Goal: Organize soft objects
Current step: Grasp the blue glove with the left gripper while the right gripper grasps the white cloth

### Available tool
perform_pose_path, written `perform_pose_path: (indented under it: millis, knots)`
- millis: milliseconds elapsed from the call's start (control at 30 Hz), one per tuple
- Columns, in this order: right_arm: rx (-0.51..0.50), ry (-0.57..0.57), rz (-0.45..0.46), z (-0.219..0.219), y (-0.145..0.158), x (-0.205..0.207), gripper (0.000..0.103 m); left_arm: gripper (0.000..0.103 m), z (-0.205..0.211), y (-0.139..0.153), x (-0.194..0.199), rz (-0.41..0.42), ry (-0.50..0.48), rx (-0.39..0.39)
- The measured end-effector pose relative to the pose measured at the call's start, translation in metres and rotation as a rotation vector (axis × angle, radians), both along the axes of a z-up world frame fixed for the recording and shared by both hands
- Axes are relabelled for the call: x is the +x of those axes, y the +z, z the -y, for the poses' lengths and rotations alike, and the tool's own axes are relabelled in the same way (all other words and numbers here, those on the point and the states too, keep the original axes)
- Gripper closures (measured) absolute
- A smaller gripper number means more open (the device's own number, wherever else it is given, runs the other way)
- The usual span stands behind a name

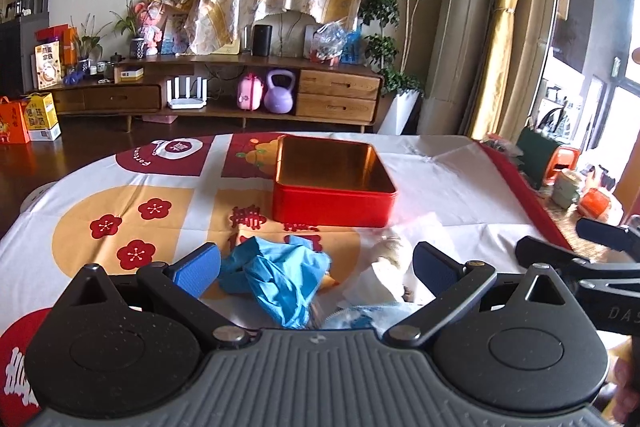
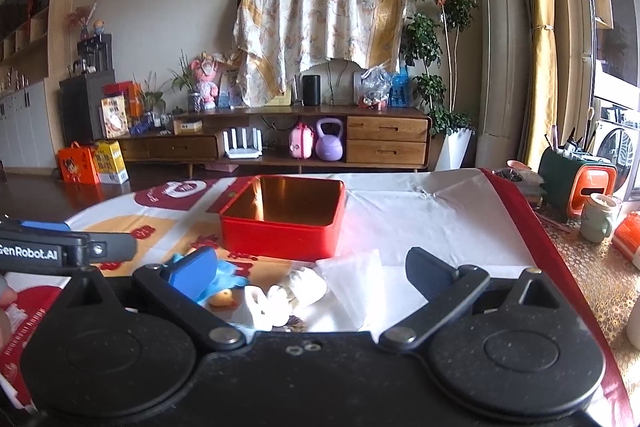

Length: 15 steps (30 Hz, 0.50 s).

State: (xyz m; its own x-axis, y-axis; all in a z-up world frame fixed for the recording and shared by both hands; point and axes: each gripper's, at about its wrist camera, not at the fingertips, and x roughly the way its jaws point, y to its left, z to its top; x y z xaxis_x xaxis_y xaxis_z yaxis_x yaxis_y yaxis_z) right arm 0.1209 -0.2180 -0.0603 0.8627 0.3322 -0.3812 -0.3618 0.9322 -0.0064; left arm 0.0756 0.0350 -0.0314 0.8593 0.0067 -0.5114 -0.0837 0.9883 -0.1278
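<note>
While jaws gape, red tin (image 1: 334,201) bare (gold-lined).

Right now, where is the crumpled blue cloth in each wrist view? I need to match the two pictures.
Left wrist: the blue cloth lies low and centre, between the open fingers of the left gripper, nearer the left finger.
Right wrist: only a piece of the blue cloth shows, lower left, behind the left finger of the right gripper.
Shared landmark: the red tin stands just beyond it in both.
</note>
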Motion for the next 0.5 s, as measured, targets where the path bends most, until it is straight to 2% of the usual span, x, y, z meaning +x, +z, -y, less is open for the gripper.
perform_pose_path:
  millis: [233, 367, 500]
  knots:
    - [-0.049, 0.014, -0.086, 0.000, -0.025, 0.050, 0.009, 0.000, -0.011, -0.030, 0.042, -0.062, 0.009, 0.026]
    - [-0.070, 0.025, -0.155, -0.007, -0.040, 0.078, 0.018, 0.000, -0.016, -0.048, 0.066, -0.115, 0.011, 0.030]
    - [-0.078, 0.039, -0.196, -0.015, -0.050, 0.099, 0.022, 0.000, -0.016, -0.066, 0.081, -0.145, 0.007, 0.051]
